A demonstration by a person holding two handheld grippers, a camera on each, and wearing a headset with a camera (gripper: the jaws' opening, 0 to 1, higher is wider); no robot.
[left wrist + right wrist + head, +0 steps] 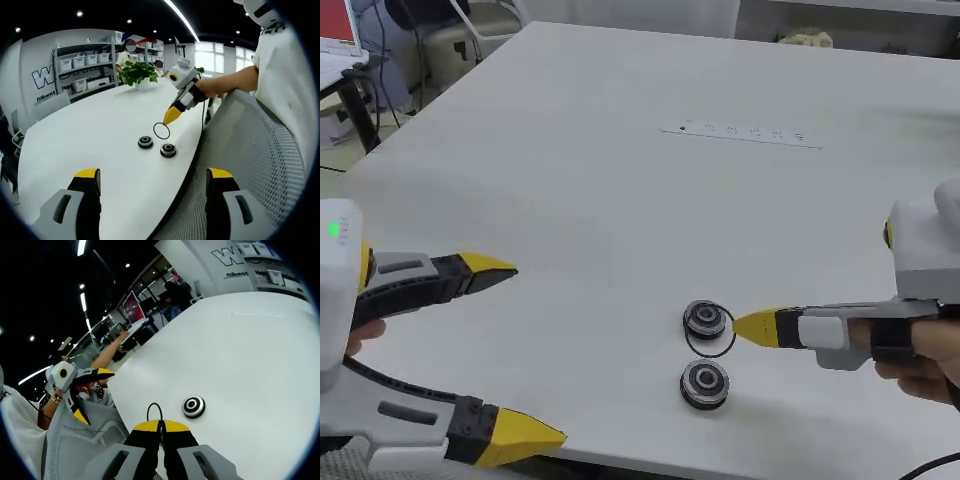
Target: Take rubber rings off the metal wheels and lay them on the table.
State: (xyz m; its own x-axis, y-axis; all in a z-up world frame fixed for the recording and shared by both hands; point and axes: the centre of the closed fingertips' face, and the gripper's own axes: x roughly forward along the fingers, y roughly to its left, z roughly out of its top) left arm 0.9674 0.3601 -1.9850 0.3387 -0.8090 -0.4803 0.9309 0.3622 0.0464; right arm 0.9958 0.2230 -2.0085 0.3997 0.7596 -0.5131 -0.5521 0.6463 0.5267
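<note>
A broad white bench (pixel 600 160) fills the head view, with office clutter beyond its far corner. Near its front edge sit two small round metal wheels, the farther wheel (pixel 705 319) and the nearer wheel (pixel 705 384). The right gripper (pixel 752 327) reaches in from the right, level and pointing left. Its jaws are clenched on a thin black rubber ring (pixel 712 345), whose loop overlaps the farther wheel from this angle. Pinched at one spot only, so slight a ring could likely slip or spring free. Released here, it might settle back over the wheel instead of on bare bench. The left gripper (pixel 515 353) hovers at the left, jaws released wide and holding nothing.

In the left gripper view the ring (pixel 161 131) hangs from the right gripper (pixel 171 116), clear of both wheels (pixel 145 142) and apparently above the bench. A bare forearm slants that gripper downward. The bench edge lies close by, so a dropped ring could go over it.

In the right gripper view the jaws (pixel 160 426) press together with the ring (pixel 153 412) standing up between them. One wheel (pixel 193 406) lies just beyond; being loose, a low sweep could knock it.
</note>
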